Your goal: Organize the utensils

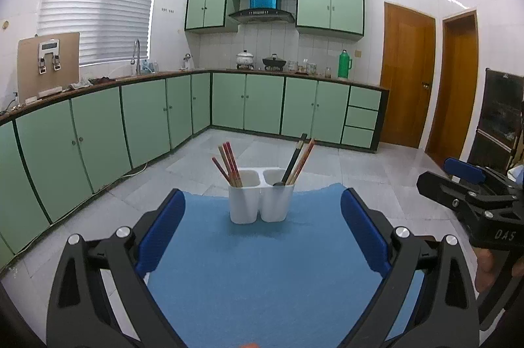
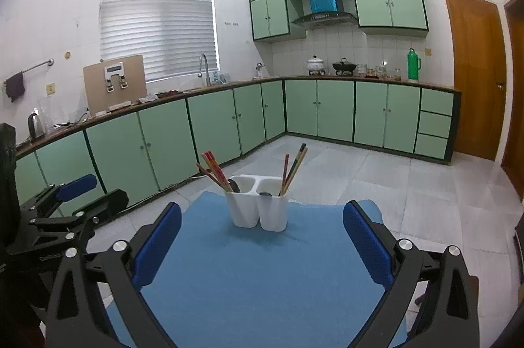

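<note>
Left wrist view shows a kitchen with green cabinets [image 1: 98, 132] running along two walls, a blind [image 1: 98, 10] over the window and wooden doors [image 1: 409, 76] on the right. The floor [image 1: 360, 171] is pale tile. Nearer, a blue mat [image 1: 255, 276] covers the table and fills the lower middle of both views.

The left gripper [image 1: 262, 233] reaches forward over the mat with its blue pads spread wide apart and nothing between them. The right gripper [image 2: 262, 245] stands the same way, its pads wide apart and bare, the mat showing in the gap. Each gripper shows at the edge of the other's view, off to the side of the mat.

At the far edge of the mat stands a white holder [image 1: 260, 197] with two compartments side by side, upright, well ahead of both grippers and roughly centred between each pair of fingers. In the left compartment a bunch of red chopsticks [image 1: 227, 164] leans to the left. In the right compartment more chopsticks [image 1: 303, 159], red, tan and one dark, lean to the right. A dark rounded utensil end [image 2: 264, 193] shows at the rim of the right compartment, and another [image 2: 233, 184] inside the left one beside the red chopsticks; what they are cannot be told.

On the far counter stand a green flask [image 1: 344, 64], a white pot [image 1: 245, 58] and a dark wok [image 1: 273, 61].
</note>
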Action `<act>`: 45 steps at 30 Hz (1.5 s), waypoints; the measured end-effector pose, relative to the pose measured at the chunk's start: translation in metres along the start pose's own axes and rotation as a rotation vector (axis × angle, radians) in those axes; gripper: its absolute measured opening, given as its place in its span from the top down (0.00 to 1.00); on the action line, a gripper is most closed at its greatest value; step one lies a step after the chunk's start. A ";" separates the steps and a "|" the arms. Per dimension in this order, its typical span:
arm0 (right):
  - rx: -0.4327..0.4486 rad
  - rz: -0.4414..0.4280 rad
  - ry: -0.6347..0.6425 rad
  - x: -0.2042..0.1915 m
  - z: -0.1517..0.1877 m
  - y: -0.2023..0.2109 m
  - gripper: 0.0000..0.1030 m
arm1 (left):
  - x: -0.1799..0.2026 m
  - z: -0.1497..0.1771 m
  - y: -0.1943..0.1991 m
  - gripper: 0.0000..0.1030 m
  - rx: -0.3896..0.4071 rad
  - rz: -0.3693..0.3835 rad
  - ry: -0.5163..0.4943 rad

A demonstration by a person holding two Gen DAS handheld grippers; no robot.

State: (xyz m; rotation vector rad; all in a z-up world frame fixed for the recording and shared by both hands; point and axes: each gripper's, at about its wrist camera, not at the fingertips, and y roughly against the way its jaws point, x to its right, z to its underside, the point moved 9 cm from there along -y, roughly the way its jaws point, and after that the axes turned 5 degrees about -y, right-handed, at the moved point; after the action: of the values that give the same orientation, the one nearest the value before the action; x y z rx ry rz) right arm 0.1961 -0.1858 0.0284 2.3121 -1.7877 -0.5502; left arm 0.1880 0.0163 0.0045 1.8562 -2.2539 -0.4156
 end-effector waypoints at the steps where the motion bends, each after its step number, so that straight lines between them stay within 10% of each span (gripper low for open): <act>1: 0.007 0.002 0.007 -0.002 -0.001 0.002 0.06 | 0.000 -0.001 0.002 0.10 0.005 0.002 0.002; 45: 0.017 -0.004 0.025 -0.014 0.006 0.017 0.06 | -0.001 0.000 0.032 0.10 0.014 -0.010 0.001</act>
State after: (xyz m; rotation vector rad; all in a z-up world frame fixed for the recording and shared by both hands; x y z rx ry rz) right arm 0.1756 -0.1766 0.0317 2.3235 -1.7847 -0.5062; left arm 0.1589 0.0230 0.0150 1.8747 -2.2536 -0.4011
